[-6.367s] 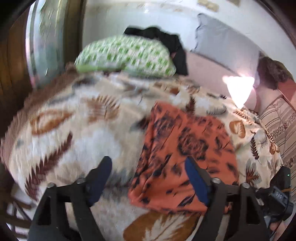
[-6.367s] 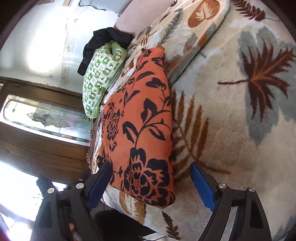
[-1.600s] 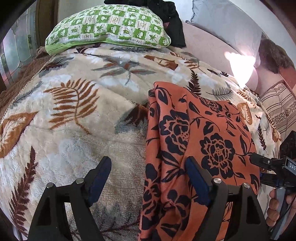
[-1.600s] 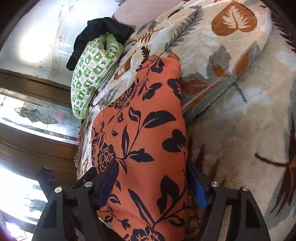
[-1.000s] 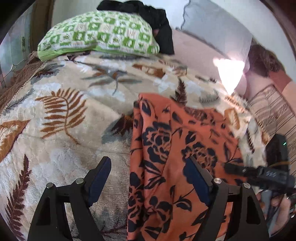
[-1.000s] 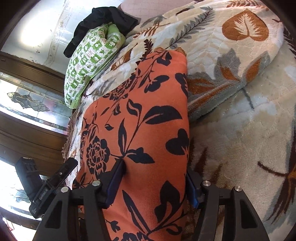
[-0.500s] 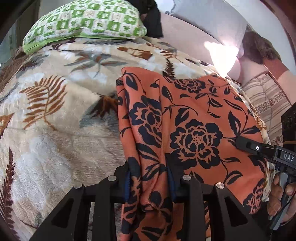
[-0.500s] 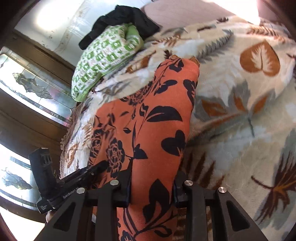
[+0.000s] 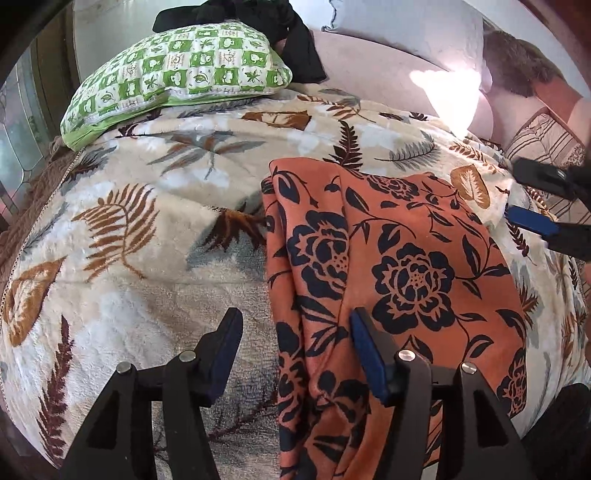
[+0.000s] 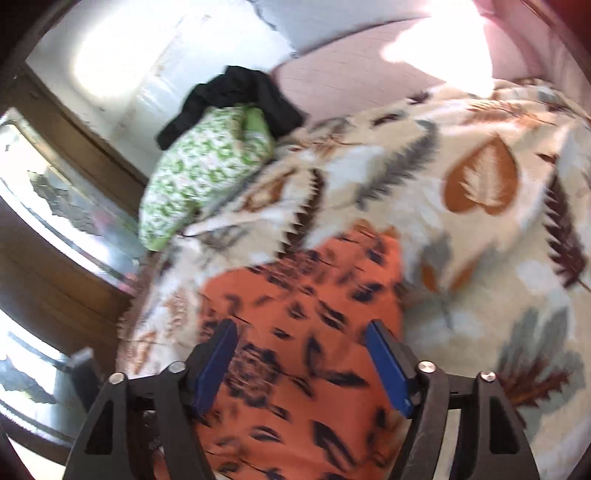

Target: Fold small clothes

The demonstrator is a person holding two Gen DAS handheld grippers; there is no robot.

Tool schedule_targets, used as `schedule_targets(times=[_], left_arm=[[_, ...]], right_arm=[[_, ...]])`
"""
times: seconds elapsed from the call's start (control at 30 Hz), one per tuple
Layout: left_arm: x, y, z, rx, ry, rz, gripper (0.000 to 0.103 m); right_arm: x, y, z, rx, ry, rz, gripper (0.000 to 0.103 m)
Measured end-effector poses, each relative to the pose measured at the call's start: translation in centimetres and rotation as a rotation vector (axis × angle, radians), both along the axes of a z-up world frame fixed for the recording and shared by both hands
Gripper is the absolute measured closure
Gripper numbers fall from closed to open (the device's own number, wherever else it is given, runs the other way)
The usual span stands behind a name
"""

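An orange cloth with dark blue flowers (image 9: 399,280) lies folded on the leaf-patterned blanket (image 9: 147,229), its near end hanging over the bed's front edge. My left gripper (image 9: 295,343) is open, its fingers astride the cloth's bunched left edge, holding nothing. The right gripper (image 9: 532,218) shows at the far right of the left wrist view, beside the cloth's right edge. In the blurred right wrist view, my right gripper (image 10: 301,360) is open above the orange cloth (image 10: 303,332), holding nothing.
A green-and-white checked pillow (image 9: 177,74) lies at the back left with a black garment (image 9: 273,22) on it. A pale mauve sheet (image 9: 388,70) and striped cushion (image 9: 546,140) are at the back right. A wooden glass-paned door (image 10: 55,236) stands beside the bed.
Both grippers were shut on the cloth's near edge half a second ago; both have opened and let it go. The right gripper has swung away quickly, blurring its view.
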State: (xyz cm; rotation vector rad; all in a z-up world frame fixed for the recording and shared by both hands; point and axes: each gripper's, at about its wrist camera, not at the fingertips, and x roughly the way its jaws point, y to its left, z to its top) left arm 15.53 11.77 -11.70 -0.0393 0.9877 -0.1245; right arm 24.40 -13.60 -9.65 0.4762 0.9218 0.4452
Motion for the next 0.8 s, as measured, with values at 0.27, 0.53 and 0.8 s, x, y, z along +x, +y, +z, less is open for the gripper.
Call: schedule_targets(times=[0.27, 0.53, 0.8], left_arm=[[0.0, 0.5, -1.0, -0.020, 0.007, 0.008, 0.035], [0.1, 0.8, -1.2, -0.036, 0.009, 0.003, 0.032], [-2.1, 2.2, 0.5, -0.089, -0.019, 0.042, 0.031]], right_arm=[[3.4, 0.1, -4.5, 0.186, 0.136, -0.003, 0.024], [7.1, -1.7, -7.6, 0.196, 0.246, -0.102, 0.024], [2.9, -0.7, -5.4, 0.199, 0.162, -0.040, 0.022]])
